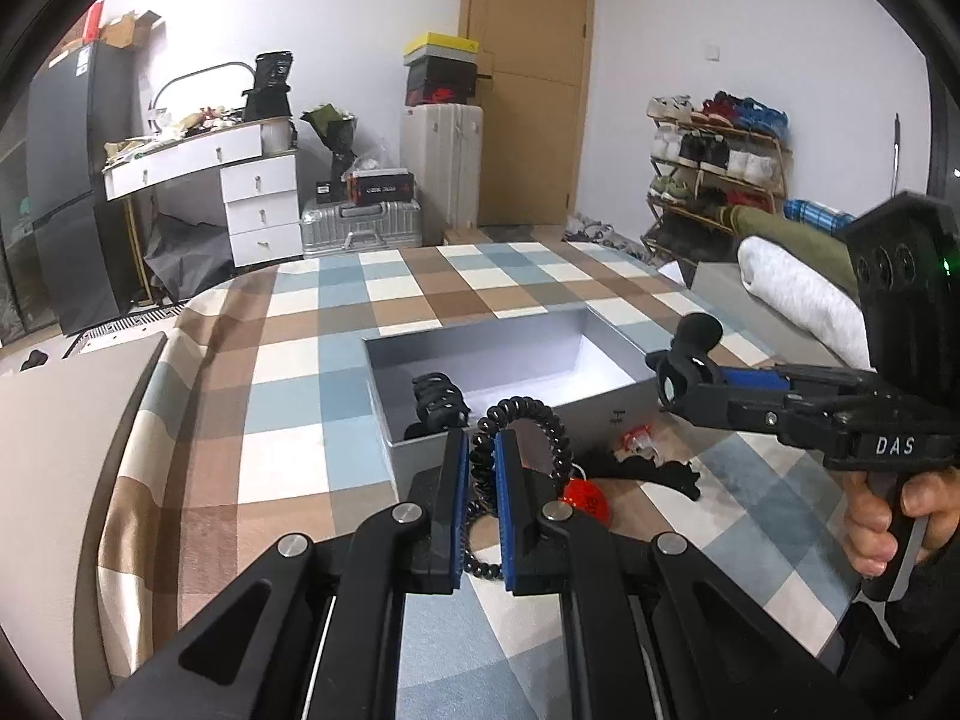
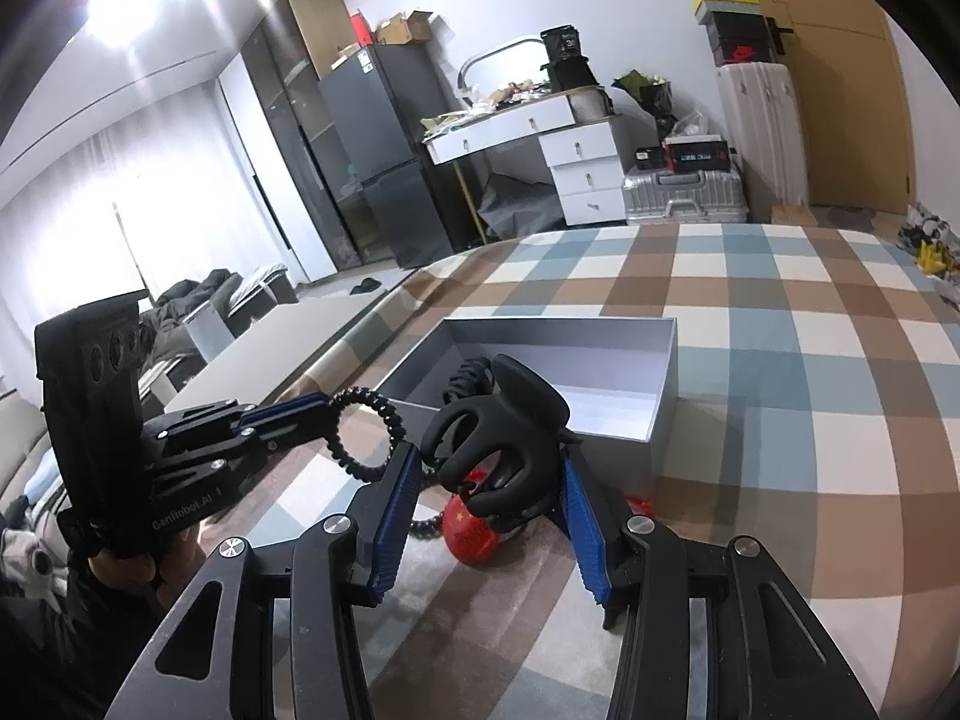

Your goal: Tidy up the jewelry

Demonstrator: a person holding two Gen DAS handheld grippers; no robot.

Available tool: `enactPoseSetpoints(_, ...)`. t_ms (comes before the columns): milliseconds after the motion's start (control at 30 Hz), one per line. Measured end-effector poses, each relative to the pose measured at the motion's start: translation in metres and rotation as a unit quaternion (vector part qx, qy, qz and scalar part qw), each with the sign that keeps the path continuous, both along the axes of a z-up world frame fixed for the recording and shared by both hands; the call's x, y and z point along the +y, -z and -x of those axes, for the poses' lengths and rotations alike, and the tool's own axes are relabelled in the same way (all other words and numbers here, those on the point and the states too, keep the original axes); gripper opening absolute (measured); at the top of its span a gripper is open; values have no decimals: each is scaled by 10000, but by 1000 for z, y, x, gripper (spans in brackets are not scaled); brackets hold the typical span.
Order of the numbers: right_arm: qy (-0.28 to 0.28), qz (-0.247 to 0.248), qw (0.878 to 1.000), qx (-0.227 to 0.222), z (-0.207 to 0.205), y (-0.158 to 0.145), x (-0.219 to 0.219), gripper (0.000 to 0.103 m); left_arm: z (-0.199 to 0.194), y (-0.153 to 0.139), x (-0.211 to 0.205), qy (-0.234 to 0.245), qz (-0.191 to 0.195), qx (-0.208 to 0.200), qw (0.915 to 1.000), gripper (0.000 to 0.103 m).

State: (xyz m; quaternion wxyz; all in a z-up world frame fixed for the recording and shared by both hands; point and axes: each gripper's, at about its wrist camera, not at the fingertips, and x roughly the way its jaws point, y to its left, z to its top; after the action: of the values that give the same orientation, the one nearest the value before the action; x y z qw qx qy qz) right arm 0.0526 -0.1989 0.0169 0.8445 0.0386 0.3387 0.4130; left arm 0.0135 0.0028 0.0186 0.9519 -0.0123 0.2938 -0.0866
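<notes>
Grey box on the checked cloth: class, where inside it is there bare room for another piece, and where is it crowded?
The grey box floor is bare from its middle to the far wall. Its near-left corner holds a black claw clip. On the cloth before its front wall, a red ornament and black pieces crowd together.

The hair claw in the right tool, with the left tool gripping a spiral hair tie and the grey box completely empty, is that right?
Not quite: the grey box is not empty; the left wrist view shows a black clip inside it. The rest holds: the right tool grips the hair claw, and the left tool grips the spiral hair tie.
</notes>
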Motion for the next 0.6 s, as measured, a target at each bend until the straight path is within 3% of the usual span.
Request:
enactPoseSetpoints(433, 32, -31, 10000, 13, -3, 0, -1, 46, 0, -3, 11, -162, 196, -55, 9997, 3)
enactPoseSetpoints(600, 31, -36, 10000, 69, -5, 3, -2, 46, -3, 3, 11, -118, 103, 71, 9999, 3)
